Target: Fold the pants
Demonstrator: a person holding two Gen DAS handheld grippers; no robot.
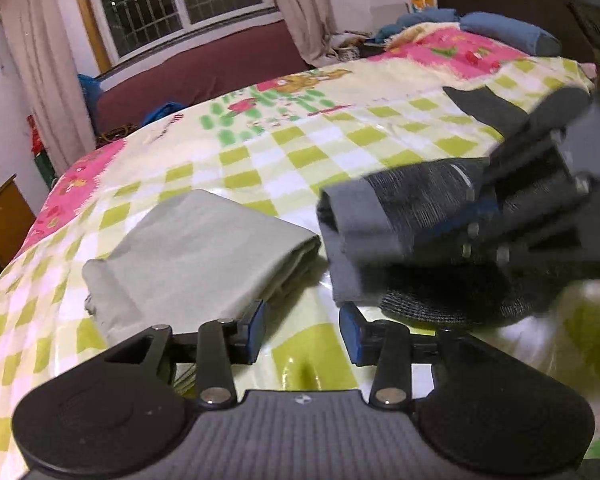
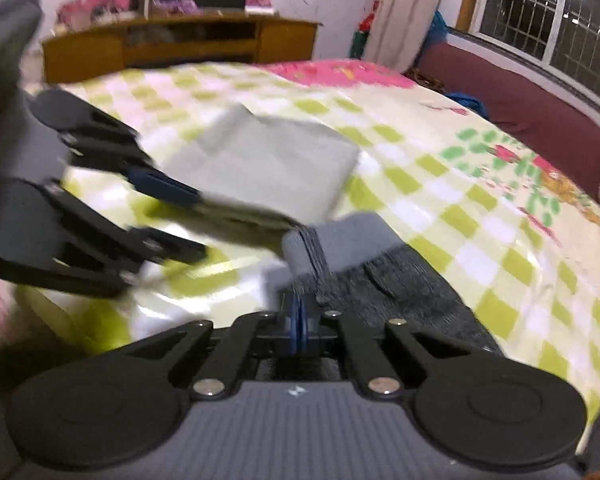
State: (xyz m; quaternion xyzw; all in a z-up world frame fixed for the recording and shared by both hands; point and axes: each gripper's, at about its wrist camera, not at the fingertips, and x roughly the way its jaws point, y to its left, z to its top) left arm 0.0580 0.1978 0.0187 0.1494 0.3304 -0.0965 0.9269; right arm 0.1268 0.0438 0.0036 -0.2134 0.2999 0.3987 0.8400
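On the bed, the right gripper is clamped on the dark pants' waistband and should lift it squarely, while the left gripper, fingers apart, secures the opposite corner beside the folded grey cloth.

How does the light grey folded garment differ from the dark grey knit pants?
The light grey folded garment is pale, smooth and lies squared on the bed, untouched; the dark grey knit pants are darker, ribbed at the waistband and pinched in the right gripper. Both rest on the checked bedspread.
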